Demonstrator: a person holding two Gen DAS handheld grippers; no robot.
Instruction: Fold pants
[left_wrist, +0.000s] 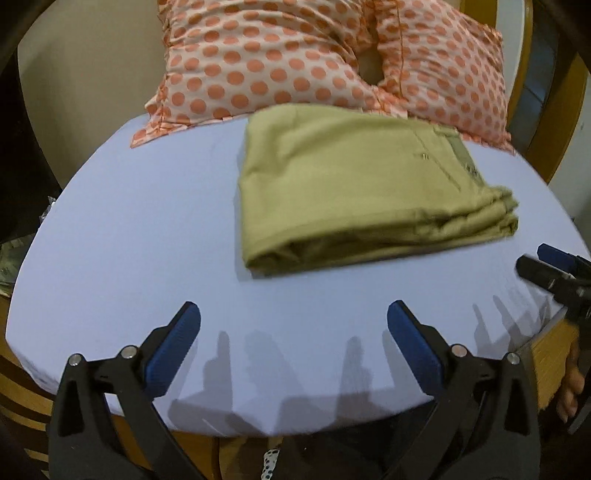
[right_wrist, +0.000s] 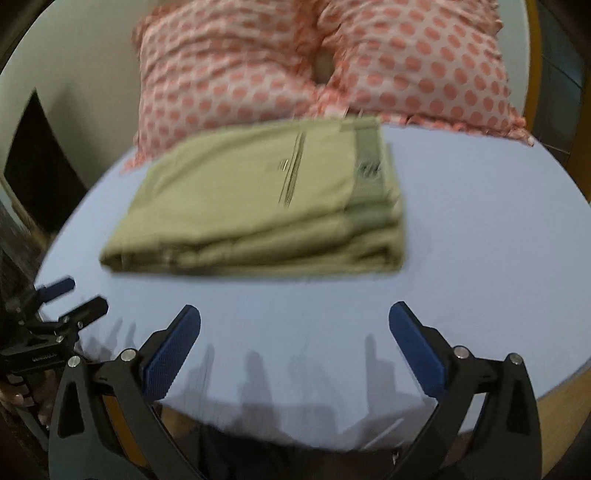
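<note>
Olive-green pants (left_wrist: 354, 184) lie folded in a thick rectangular stack on a pale blue sheet (left_wrist: 147, 240), with the waistband at the right end. The stack also shows in the right wrist view (right_wrist: 258, 206), a little blurred. My left gripper (left_wrist: 293, 317) is open and empty, held back from the stack near the front edge of the sheet. My right gripper (right_wrist: 294, 317) is open and empty too, to the right of the left one. It shows at the right edge of the left wrist view (left_wrist: 543, 266).
Two pink polka-dot pillows (left_wrist: 295, 59) lean right behind the pants, touching the stack's far edge. The sheet's front edge (left_wrist: 258, 424) drops off over a wooden frame (left_wrist: 546, 369). A yellow wooden headboard post (left_wrist: 554, 110) stands at the far right.
</note>
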